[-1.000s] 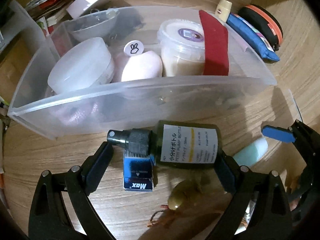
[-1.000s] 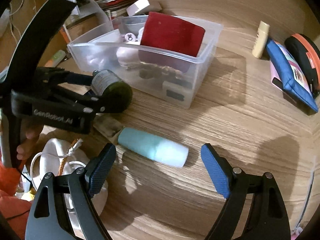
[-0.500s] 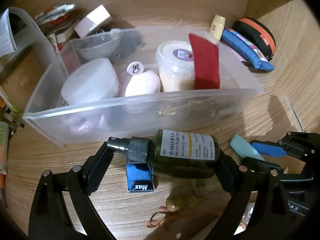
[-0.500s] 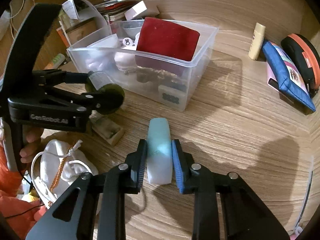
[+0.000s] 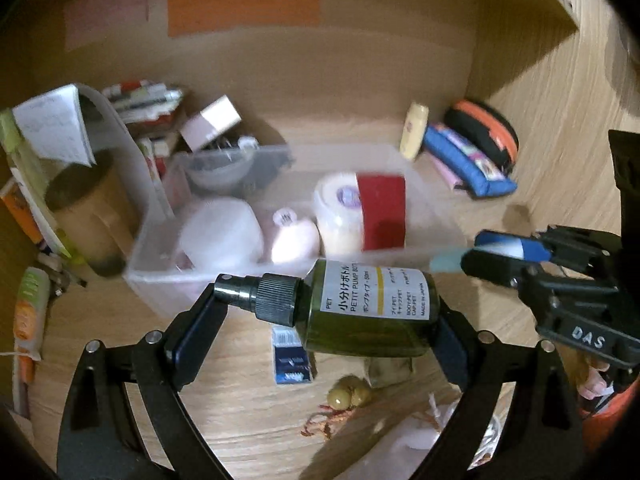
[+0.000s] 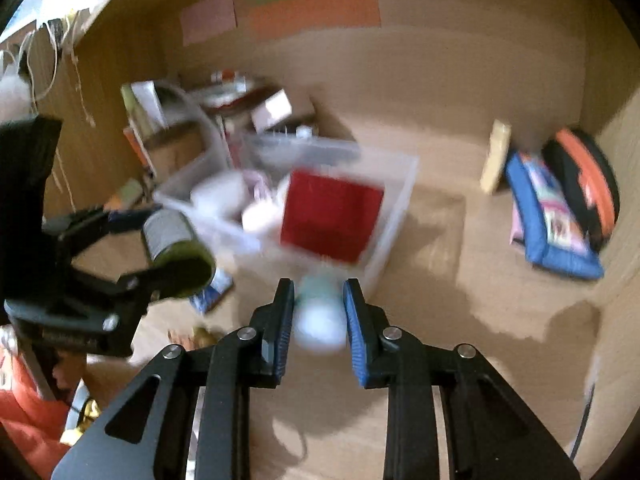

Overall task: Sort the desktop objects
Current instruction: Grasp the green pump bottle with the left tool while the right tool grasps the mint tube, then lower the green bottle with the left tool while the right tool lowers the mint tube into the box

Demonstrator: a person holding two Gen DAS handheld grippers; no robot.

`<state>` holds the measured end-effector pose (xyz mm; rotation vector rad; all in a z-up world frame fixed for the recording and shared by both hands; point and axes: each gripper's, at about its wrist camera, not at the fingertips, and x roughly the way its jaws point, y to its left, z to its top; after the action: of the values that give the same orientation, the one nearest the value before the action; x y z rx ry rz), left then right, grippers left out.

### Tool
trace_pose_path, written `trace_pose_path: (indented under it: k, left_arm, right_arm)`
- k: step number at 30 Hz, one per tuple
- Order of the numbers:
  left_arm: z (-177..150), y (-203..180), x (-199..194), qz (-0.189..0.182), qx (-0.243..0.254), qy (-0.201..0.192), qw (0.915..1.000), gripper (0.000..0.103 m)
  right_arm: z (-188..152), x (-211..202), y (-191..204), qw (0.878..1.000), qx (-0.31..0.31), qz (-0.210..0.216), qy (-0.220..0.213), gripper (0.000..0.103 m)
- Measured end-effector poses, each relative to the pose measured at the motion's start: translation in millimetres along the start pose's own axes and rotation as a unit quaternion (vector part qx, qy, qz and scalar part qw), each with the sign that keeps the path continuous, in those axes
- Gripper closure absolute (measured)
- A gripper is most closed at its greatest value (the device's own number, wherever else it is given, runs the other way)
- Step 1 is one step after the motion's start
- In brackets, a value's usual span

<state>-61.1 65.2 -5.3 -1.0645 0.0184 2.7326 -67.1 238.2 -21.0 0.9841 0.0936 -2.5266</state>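
Note:
My left gripper (image 5: 320,320) is shut on a dark green pump bottle (image 5: 360,312) with a white label, held sideways above the desk in front of the clear plastic bin (image 5: 160,288). The bottle also shows in the right wrist view (image 6: 176,252). My right gripper (image 6: 318,312) is shut on a pale mint and white tube (image 6: 320,316), lifted off the desk near the bin's right corner. The tube's tip shows in the left wrist view (image 5: 446,261). The bin (image 6: 396,208) holds a red card (image 6: 332,216), white jars and a pink sponge (image 5: 294,240).
A blue staple box (image 5: 292,356), a beaded charm (image 5: 348,396) and a white pouch lie on the wooden desk below the bottle. A cream tube (image 5: 414,132), blue pencil case (image 5: 468,160) and orange-black case (image 5: 488,136) lie at the back right. Stationery stands at the left.
Both grippers have risen with their objects; the desk and bin now look farther below. The right gripper, open around the tube a second ago, closed on it and lifted it.

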Motion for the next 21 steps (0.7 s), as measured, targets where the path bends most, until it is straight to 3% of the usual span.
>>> trace_pose_path:
  k: [11,21]
  left_arm:
    - [33.8,25.8,-9.1,0.025,-0.022,-0.033,0.9989,0.009]
    - [54.0,26.9,28.5,0.02,-0.023,-0.015,0.9994,0.009]
  right_arm:
    - [51.7,10.5,10.3,0.999,-0.018,-0.003,-0.035,0.081]
    - [82.9,42.9,3.1,0.997,-0.011,-0.067,-0.035,0.081]
